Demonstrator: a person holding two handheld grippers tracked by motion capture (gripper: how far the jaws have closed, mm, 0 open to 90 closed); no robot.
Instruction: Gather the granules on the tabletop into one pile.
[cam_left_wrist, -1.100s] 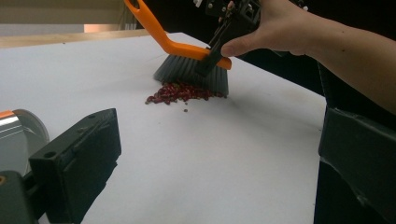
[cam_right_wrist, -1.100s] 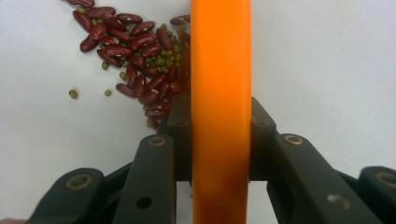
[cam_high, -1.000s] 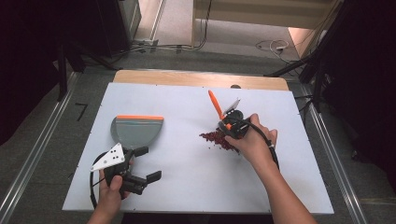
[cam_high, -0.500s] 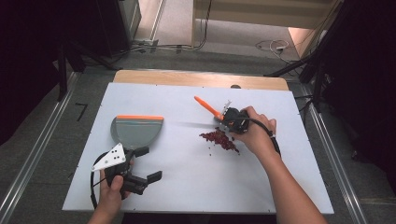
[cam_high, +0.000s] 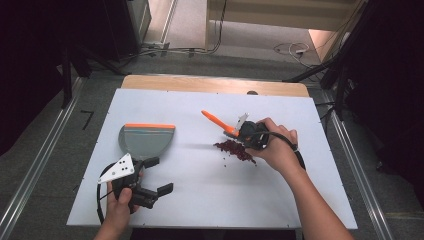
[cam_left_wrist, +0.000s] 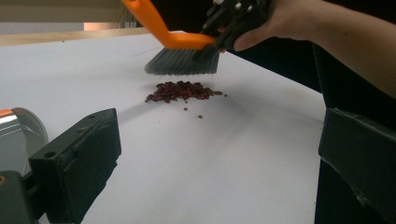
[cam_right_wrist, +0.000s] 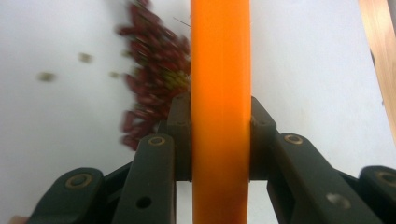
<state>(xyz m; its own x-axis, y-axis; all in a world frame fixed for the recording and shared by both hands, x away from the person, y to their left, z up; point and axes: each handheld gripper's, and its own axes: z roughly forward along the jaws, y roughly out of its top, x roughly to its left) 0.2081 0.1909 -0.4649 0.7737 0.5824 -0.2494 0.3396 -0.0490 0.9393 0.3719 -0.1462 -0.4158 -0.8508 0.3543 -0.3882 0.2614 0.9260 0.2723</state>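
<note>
Room: a dim workspace is surrounding the scene, with cables lying on the grey floor beyond the far edge.
Surface: a white rectangular surface with a pale wooden strip along its far side is carrying everything.
Dustpan: a grey plastic dustpan with an orange lip is lying flat on the left half, well apart from the spill and holding nothing that I can see.
Left gripper: the black left gripper is resting low near the front edge, just beside the dustpan's handle; its fingers are standing wide apart with nothing between them.
Right gripper: the right gripper is hovering above the spill, its fingers pressing in on both sides of the brush handle.
Brush: an orange-handled hand brush with grey bristles is being held tilted, its bristles sitting just above the far side of the pile and not touching it.
Spill: a small heap of dark red beans is lying right of centre, with a few stray bits just beside it.
Progress: judging by the layout, the sweeping is only starting; the beans are gathered but not yet in the dustpan, and the dustpan is not yet picked up.
</note>
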